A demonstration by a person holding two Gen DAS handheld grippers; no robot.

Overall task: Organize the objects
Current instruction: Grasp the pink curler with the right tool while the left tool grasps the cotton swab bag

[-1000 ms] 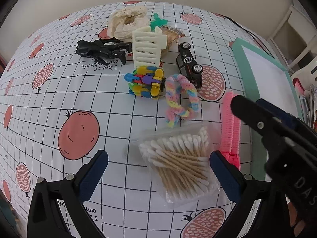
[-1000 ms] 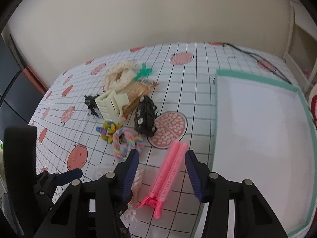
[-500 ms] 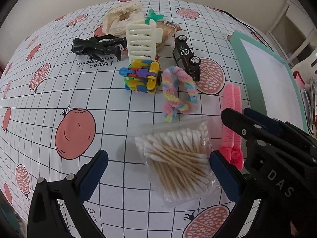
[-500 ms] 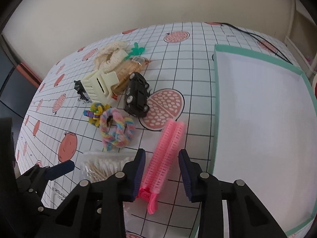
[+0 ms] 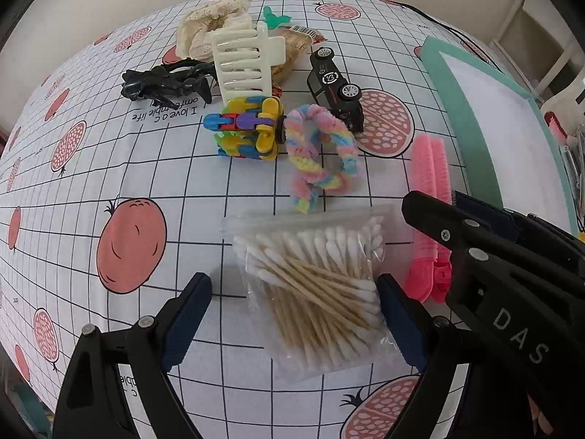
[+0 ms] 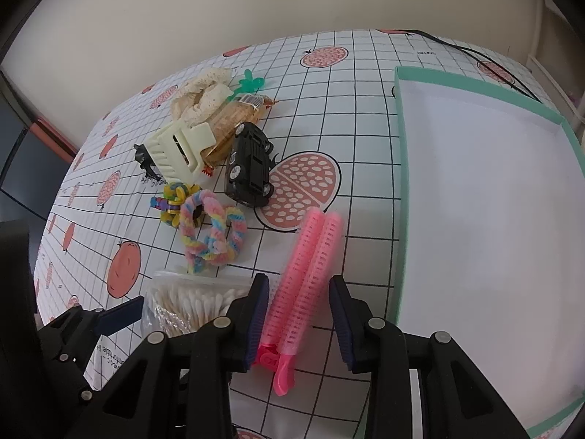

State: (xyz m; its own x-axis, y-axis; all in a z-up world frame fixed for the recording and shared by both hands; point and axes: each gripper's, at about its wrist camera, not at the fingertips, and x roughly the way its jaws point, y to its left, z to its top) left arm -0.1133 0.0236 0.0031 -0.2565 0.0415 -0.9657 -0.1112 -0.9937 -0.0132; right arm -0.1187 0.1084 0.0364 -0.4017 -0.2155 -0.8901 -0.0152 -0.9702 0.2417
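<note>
A clear bag of cotton swabs [image 5: 314,289] lies on the tablecloth between the fingers of my open left gripper [image 5: 296,314]. The bag [image 6: 190,303] also shows at the lower left of the right wrist view. A pink hair clip [image 6: 307,274] lies lengthwise between the fingers of my open right gripper [image 6: 301,314], which straddles its lower half without pressing it. In the left wrist view the pink clip [image 5: 427,183] runs under the right gripper's black body. A teal-rimmed white tray [image 6: 490,197] sits to the right.
A pile lies farther back: pastel scrunchie [image 5: 321,153], black toy car [image 5: 336,91], multicolour link toy [image 5: 248,128], cream claw clip [image 5: 245,62], black clip [image 5: 164,82], lace scrunchie [image 5: 208,25], snack packet [image 6: 237,117]. A black cable [image 6: 475,51] runs behind the tray [image 5: 464,124].
Both grippers have come forward and down. The right fingers have narrowed around the pink clip; the left fingers now flank the swab bag.
</note>
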